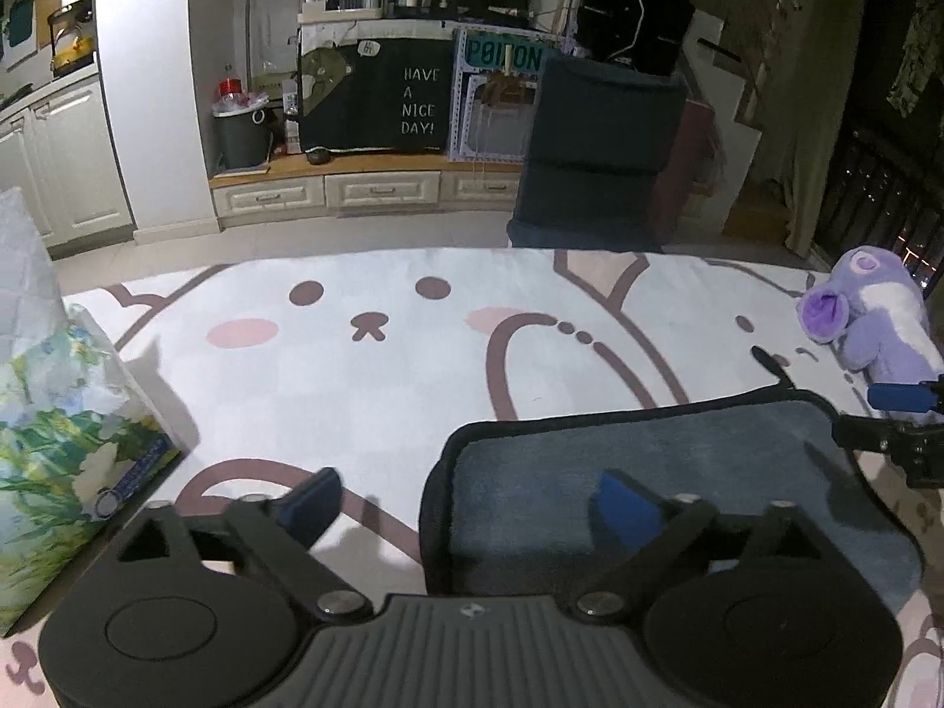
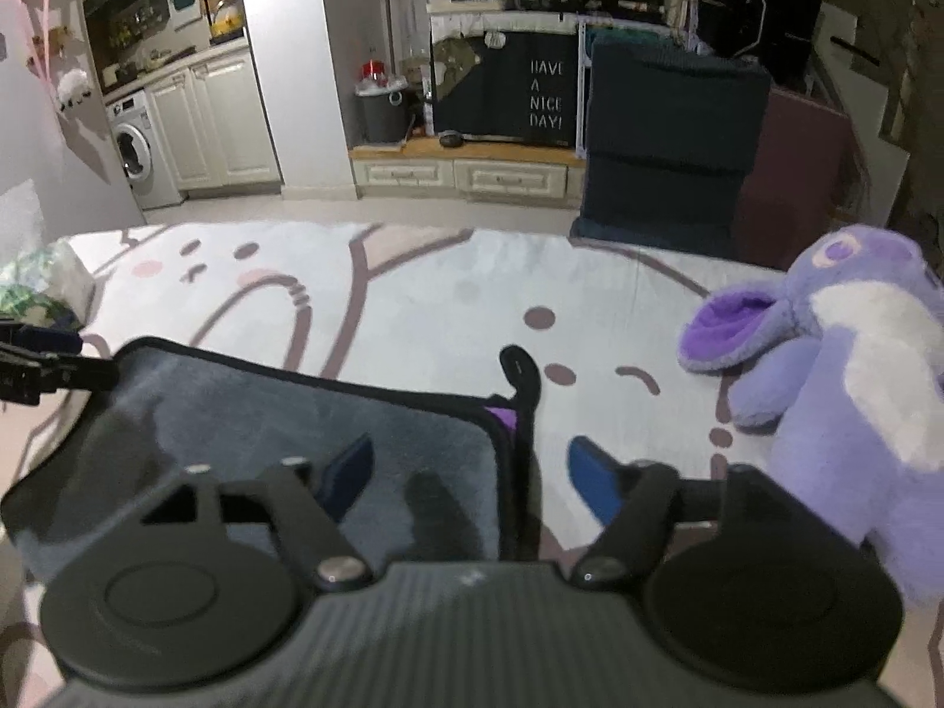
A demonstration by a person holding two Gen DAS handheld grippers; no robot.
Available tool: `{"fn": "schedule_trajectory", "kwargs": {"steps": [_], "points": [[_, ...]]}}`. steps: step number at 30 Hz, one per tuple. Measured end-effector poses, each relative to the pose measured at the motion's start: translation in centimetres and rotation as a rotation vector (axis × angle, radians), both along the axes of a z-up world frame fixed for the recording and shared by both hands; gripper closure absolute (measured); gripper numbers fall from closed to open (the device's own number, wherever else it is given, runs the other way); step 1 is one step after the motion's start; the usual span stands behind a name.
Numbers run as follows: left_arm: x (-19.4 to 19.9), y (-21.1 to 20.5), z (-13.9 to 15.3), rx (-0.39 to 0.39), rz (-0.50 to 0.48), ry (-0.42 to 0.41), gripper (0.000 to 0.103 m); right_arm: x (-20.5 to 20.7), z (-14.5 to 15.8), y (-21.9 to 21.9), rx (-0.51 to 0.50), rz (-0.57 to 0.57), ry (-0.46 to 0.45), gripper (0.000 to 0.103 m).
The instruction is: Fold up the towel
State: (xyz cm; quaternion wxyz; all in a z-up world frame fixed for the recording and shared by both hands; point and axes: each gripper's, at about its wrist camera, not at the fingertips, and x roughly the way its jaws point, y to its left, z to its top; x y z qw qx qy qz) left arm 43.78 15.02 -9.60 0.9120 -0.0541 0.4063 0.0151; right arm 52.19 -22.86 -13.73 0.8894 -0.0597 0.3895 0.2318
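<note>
Basically the grey towel (image 1: 678, 489) lies flat on the rug w/ long axis left-right, left gripper (image 1: 472, 501) and right gripper (image 2: 472, 472) both spread wide, empty, each straddling its near-side towel edge.

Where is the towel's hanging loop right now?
In the right wrist view, the black hanging loop sticks out from the grey towel at its far right corner, lying on the cartoon rug left of the purple plush toy.
</note>
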Motion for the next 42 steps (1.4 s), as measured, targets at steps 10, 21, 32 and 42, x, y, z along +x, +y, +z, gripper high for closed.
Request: {"fn": "schedule_trajectory", "kwargs": {"steps": [10, 21, 32, 42], "points": [[-3.3, -2.1, 3.4, -0.003, -0.008, -0.034, 0.000, -3.7, 3.0, -0.6, 0.018, -0.018, -0.047, 0.000], [-8.1, -4.1, 6.6, 0.019, -0.013, -0.064, 0.000, -8.5, 6.6, -2.1, 0.053, -0.044, -0.081, 0.000], [-12.1, -5.3, 9.4, 0.021, -0.008, -0.099, 0.000, -12.8, 9.1, -3.4, 0.061, -0.054, -0.108, 0.000], [-14.8, -6.3, 11.4, 0.047, 0.018, -0.121, 0.000, -15.7, 10.7, -4.3, 0.071, -0.056, -0.134, 0.000]]}}
